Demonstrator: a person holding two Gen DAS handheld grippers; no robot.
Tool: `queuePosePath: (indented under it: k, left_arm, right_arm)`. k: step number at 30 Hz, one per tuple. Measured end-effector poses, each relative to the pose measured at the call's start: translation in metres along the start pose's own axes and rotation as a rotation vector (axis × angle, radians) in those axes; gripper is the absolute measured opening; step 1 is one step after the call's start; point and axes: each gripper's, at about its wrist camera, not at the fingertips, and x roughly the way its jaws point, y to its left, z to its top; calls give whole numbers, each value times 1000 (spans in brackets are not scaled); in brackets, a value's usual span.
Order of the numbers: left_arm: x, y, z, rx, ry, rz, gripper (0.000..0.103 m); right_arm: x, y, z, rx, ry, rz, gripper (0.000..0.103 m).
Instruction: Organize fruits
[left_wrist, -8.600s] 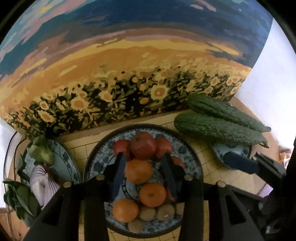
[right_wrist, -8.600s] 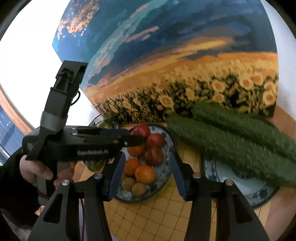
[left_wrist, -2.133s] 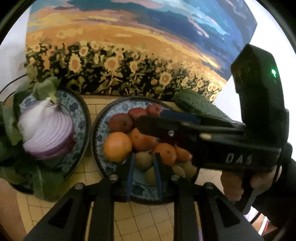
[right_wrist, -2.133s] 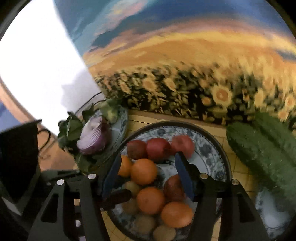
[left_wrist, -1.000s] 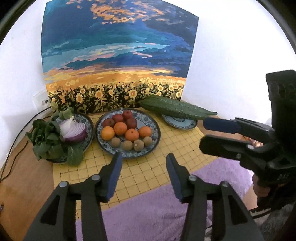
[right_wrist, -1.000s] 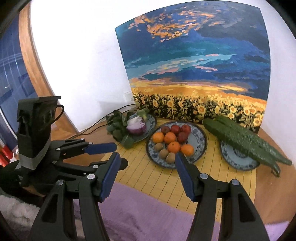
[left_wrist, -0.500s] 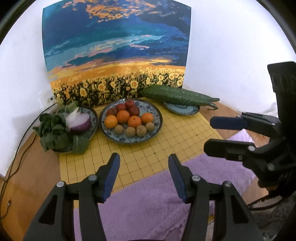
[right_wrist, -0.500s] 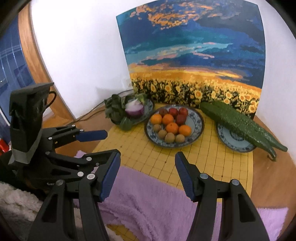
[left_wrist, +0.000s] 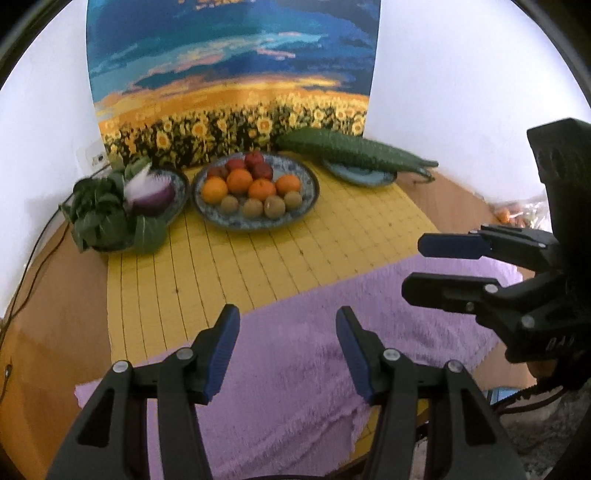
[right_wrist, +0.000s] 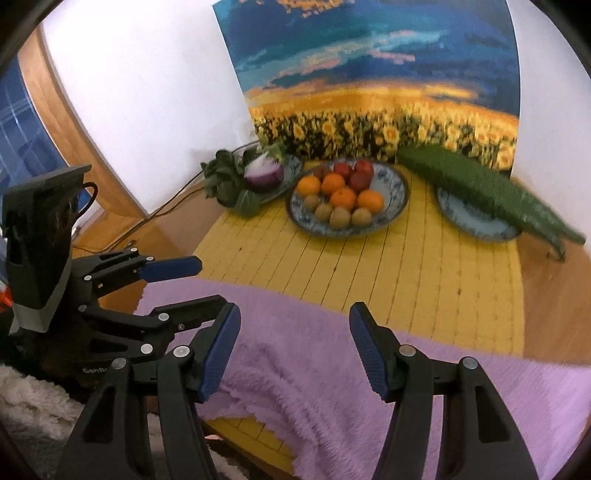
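Observation:
A blue patterned plate at the back of the yellow mat holds the fruit in rows: red apples at the rear, oranges in the middle, brown kiwis in front. My left gripper hangs open and empty over the purple cloth, well short of the plate. My right gripper is open and empty too, over the same cloth. Each gripper shows in the other's view: the right gripper at the right edge, the left gripper at the left.
A yellow slatted mat covers the wooden table; a fluffy purple cloth lies on its near part. A plate with a halved red onion and leafy greens stands left of the fruit, bitter gourds on a small plate right. A sunflower painting leans on the wall.
Both grippers have drawn back and sunk toward the purple cloth, so the plates sit farther up in both views. Both grippers stay empty.

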Motion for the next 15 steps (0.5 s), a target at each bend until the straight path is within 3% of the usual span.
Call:
queuePosePath:
  k: [11, 15]
  left_arm:
    - [7, 5, -14, -32, 47, -5, 57]
    - [13, 8, -12, -30, 74, 19, 58]
  right_arm:
    - [7, -1, -17, 46, 45, 9, 63]
    - [9, -3, -16, 48, 58, -47, 63]
